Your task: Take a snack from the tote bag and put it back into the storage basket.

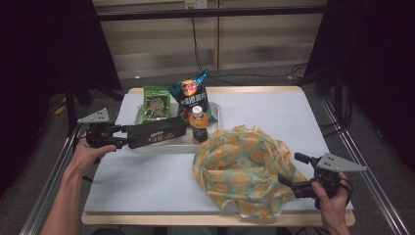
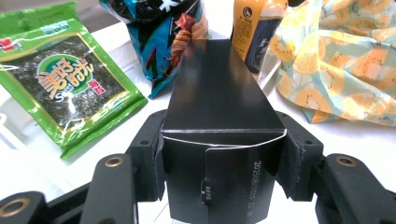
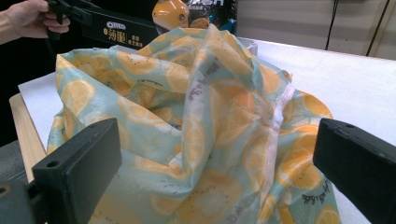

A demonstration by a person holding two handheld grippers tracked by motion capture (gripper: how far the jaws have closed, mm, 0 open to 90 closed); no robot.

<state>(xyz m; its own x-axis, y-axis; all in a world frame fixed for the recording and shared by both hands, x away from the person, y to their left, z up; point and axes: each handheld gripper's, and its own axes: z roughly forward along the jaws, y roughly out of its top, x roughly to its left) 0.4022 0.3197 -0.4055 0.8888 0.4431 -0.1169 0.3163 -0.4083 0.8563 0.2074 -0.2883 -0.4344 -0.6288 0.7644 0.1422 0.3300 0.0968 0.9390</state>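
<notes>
Left gripper (image 1: 126,141): fingers clamped on one end of a long black box (image 1: 156,133), held level over a white tray (image 1: 139,117). Right gripper (image 1: 289,169): fingers spread wide, at the edge of a crumpled orange-print bag (image 1: 242,166) on the table (image 1: 274,107). On the tray: green seaweed packet (image 1: 156,103), blue chip bag (image 1: 192,93), bottle (image 1: 198,125) with a white cap.
</notes>
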